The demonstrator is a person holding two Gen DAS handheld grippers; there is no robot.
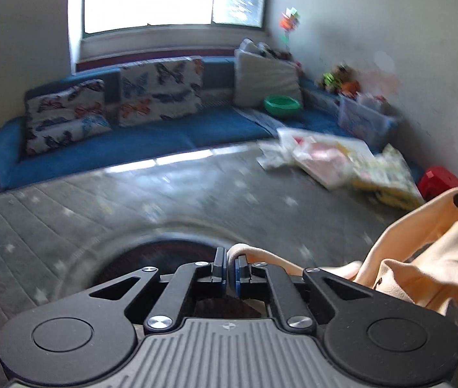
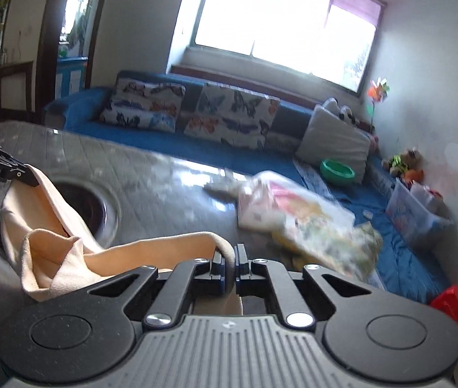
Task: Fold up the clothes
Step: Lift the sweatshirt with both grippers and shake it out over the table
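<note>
— What sits behind the grey quilted worktop [image 1: 106,200]?

— A long blue sofa [image 2: 261,158] runs along its far side, under a wide, very bright window [image 2: 280,22]. Two butterfly-print cushions [image 1: 161,92] lean on the sofa's back, and a plain grey cushion [image 2: 335,142] stands further along the sofa.

— And by that grey cushion?

— A green bowl [image 2: 338,169] lies on the sofa seat just beside it. Past the sofa's end, a white wall [image 2: 439,74] carries a colourful pinwheel [image 2: 378,92]. A dark-framed doorway [image 2: 73,29] opens beyond the sofa's other end.
</note>
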